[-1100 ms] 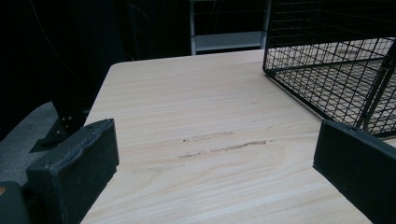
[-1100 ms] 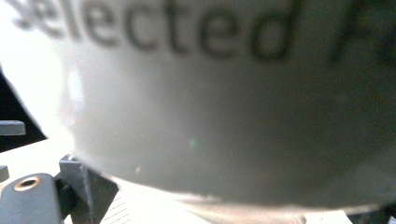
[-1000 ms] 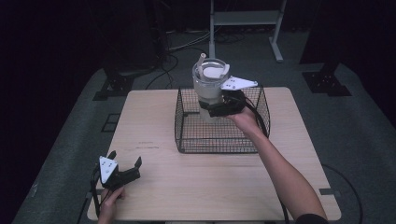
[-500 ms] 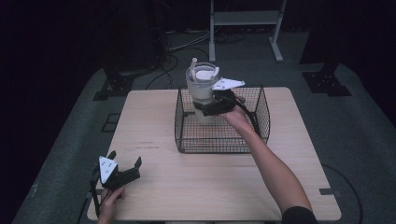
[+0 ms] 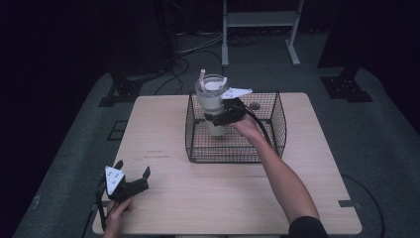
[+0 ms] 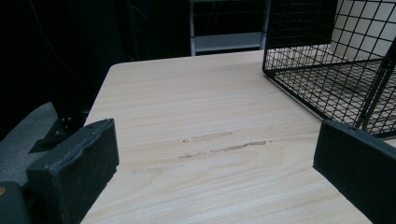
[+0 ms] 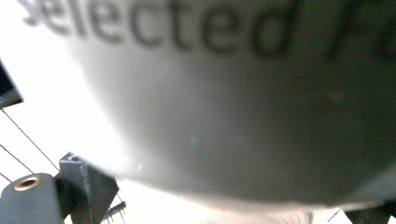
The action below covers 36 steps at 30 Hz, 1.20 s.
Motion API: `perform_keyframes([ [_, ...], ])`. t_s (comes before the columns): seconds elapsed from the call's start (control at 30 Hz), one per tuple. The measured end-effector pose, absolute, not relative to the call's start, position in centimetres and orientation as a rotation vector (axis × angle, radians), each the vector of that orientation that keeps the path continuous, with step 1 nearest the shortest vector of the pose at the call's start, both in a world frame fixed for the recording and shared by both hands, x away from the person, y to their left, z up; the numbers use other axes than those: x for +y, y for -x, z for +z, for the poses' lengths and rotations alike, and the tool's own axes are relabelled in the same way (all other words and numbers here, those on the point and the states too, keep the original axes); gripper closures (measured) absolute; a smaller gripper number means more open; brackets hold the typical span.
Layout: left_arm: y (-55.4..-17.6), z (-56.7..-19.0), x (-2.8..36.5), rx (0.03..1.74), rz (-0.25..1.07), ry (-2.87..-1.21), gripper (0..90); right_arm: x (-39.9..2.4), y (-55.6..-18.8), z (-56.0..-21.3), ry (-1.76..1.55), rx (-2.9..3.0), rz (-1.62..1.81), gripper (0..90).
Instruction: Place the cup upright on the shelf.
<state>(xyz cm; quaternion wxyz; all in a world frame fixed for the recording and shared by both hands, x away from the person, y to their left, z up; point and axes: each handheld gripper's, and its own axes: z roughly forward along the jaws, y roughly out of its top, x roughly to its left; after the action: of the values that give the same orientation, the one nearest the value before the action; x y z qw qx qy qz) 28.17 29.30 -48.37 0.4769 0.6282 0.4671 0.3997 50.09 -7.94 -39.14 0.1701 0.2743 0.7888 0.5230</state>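
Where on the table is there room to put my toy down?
Bare wood lies left of the wire basket, ahead of the left gripper, and along the table near edge. The basket is crowded: the right gripper holds the cup there.

Grey metal stand (image 5: 260,20), floor cables (image 5: 198,47)

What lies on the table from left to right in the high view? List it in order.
Left gripper, open, at the near left corner → wire basket → wooden table's bare right part. The cup and right gripper overlap the basket, so I leave them out.
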Motion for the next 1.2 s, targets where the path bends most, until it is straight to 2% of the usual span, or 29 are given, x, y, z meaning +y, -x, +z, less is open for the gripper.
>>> perform_keyframes([
  [0.73, -28.2, -48.4, 29.3, 1.138, 0.978, -1.533, 0.0, -6.8, -52.1, -42.2, -0.789, 2.358, 1.384, 8.8],
  [1.2, -28.1, -48.4, 29.2, 1.134, 0.981, -1.536, 0.0, -7.6, -52.0, -42.6, -0.776, 2.373, 1.401, 8.6],
])
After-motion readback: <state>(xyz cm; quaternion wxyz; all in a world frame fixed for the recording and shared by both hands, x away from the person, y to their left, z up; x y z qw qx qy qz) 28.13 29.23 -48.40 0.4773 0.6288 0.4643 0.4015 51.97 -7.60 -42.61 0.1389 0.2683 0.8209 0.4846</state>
